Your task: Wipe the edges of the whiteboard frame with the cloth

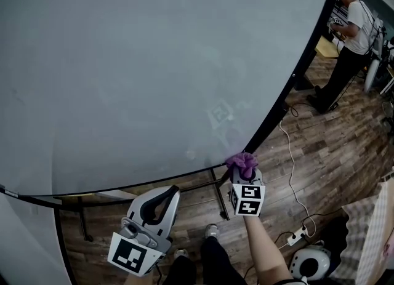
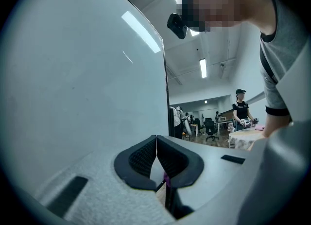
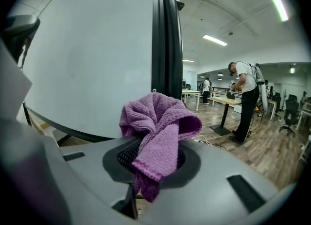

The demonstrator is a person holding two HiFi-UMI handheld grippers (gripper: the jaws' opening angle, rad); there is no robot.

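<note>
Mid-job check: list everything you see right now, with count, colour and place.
whiteboard: one, pale grey, fills the head view's upper left
frame: one, black, round the whiteboard's edge
cloth: one, purple, in the right tool, by the frame's lower right corner
stand: one, black, under the whiteboard
floor: brown wood, below and to the right
cable: one, white, across the floor
power strip: one, white, at the cable's end
bystander: one, white top, dark trousers, far right
left tool: grey, shut, empty, low beside the whiteboard
right tool: grey, shut on the cloth
forearm: one, behind the right tool
</note>
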